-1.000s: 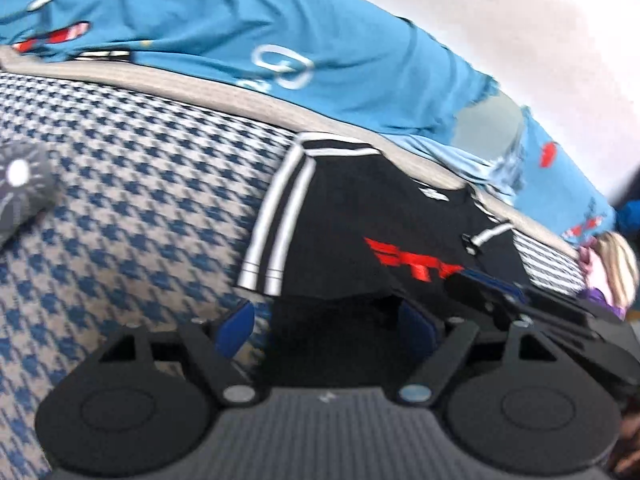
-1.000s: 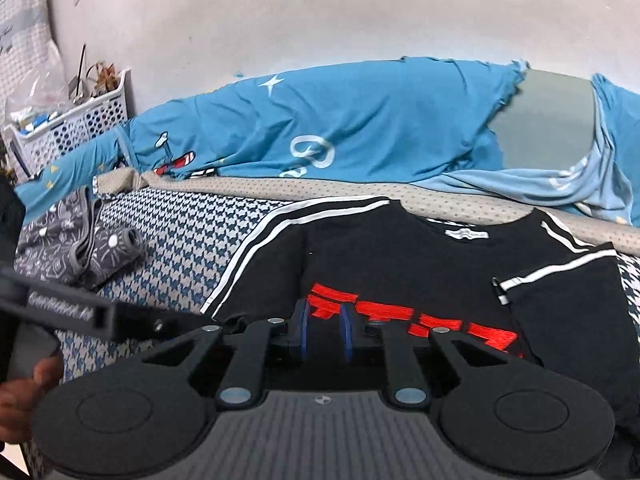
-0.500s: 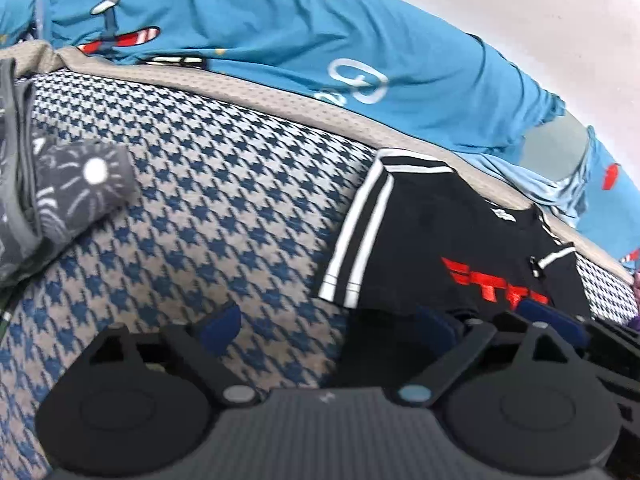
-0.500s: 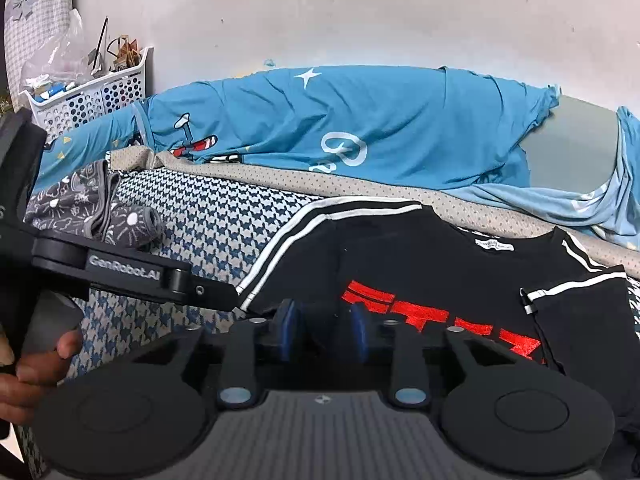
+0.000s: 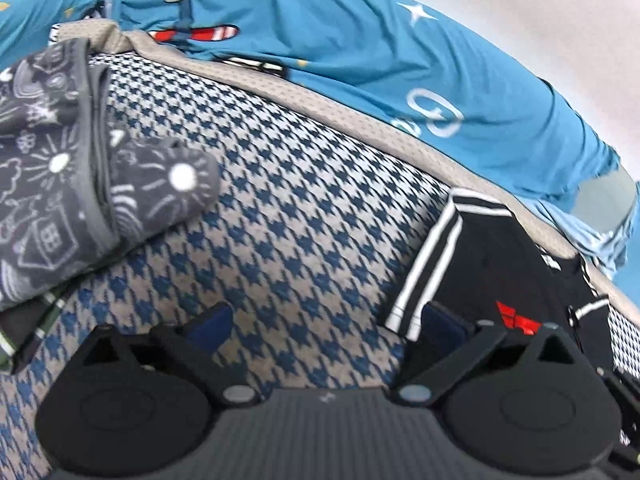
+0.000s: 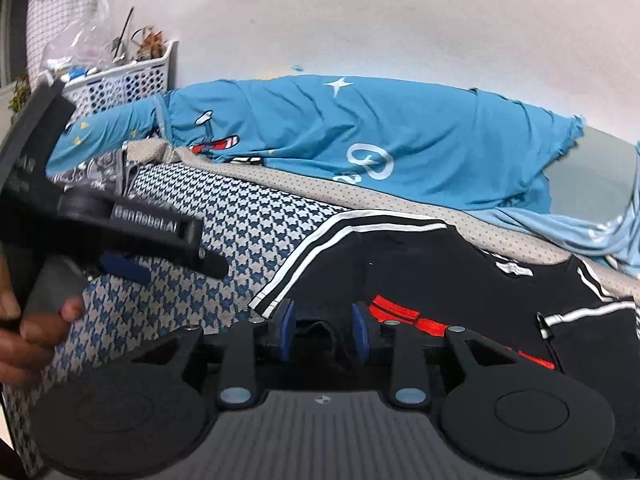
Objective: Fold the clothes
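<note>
Now, black shirt [image 6: 460, 276]: I see sleeves folded in, body not yet folded.
Left gripper [image 5: 320, 324]: opening wide, empty.
Right gripper [image 6: 322, 330]: part-spread over hem; grip unclear.
Left: final folds, I judge.

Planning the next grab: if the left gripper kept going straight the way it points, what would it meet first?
Probably the houndstooth cover: the left gripper, opening with nothing between its fingers, aims at bare fabric left of the black T-shirt. Depth is uncertain.

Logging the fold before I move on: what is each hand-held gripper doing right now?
Left hand-held gripper: jaws opening wide, nothing between them.
Right hand-held gripper: partly open around a fold of the black shirt; whether it grips cannot be told.
</note>
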{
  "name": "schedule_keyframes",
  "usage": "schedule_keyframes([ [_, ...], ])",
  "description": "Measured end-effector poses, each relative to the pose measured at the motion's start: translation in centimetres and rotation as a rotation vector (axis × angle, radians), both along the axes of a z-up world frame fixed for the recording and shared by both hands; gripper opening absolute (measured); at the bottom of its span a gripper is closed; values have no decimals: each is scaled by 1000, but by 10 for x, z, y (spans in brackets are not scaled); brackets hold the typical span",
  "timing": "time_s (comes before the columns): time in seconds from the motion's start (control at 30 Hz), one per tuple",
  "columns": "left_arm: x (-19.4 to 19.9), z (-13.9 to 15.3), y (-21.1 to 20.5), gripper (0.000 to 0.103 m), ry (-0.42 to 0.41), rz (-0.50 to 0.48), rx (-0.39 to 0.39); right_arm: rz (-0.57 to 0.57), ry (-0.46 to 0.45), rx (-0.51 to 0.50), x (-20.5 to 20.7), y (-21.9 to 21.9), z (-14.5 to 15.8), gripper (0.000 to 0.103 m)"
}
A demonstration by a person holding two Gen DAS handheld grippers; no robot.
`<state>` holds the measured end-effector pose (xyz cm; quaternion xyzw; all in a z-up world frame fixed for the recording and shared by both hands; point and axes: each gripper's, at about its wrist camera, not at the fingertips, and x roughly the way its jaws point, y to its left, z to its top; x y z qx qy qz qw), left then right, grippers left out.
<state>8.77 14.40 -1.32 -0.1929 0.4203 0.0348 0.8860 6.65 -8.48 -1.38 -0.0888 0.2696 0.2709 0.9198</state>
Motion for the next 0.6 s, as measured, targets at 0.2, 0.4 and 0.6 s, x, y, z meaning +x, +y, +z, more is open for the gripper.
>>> schedule_keyframes([
  [0.2, 0, 2, 8, 102, -2, 35, -3, 68, -35, -51, 6, 22, -10, 30],
  [0.4, 1, 1, 10, 102, 3, 49, -10, 105, -44, -119, 17, 38, -27, 30],
  [0.6, 2, 0, 9, 102, 13, 42, -16, 168, -78, -218, 18, 49, -41, 36],
])
